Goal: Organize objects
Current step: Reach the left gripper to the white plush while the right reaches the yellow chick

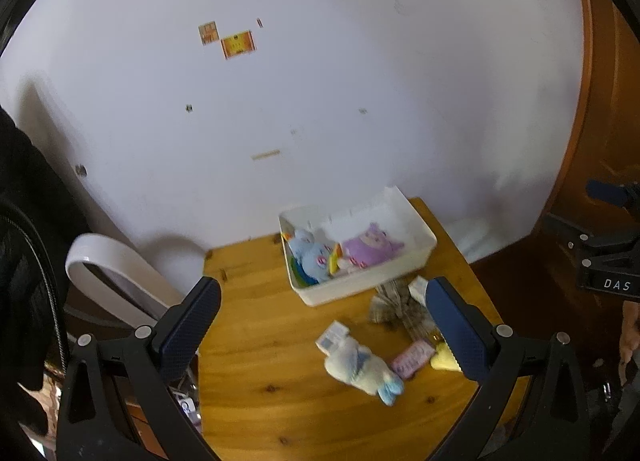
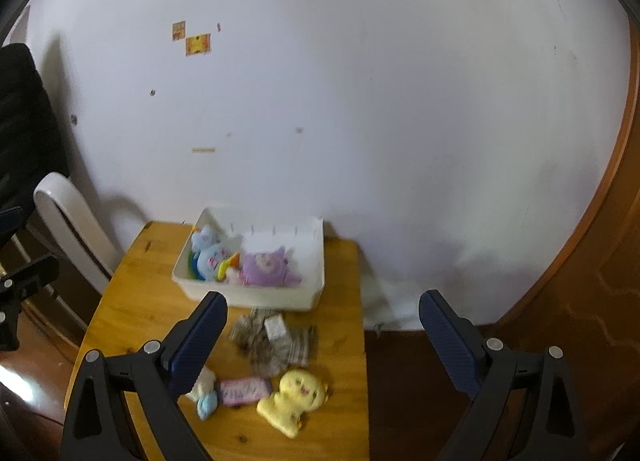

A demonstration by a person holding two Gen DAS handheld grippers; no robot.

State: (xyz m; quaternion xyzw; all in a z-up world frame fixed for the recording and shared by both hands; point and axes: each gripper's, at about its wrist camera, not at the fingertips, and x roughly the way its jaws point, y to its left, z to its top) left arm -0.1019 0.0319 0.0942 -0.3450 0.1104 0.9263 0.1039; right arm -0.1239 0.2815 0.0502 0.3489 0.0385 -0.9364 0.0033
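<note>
Two claws hover wide open and empty above the bench [image 2: 120, 301]: left claw [image 1: 323, 307], right claw [image 2: 323, 313]. Yellow plush [image 2: 294, 397] lies below, between right claw's fingers; white bin [image 2: 248, 295] sits farther back.

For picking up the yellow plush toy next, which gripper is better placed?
Probably the right gripper: it is open, and the yellow plush toy lies between its fingers in its view. In the left view, the open left gripper's finger mostly hides the toy.

Both my views are dim and softly motion-blurred. The white wall [image 1: 320, 101] is evenly lit, shadowed low right. Fisheye bending curves the edges, with black corner vignetting.
</note>
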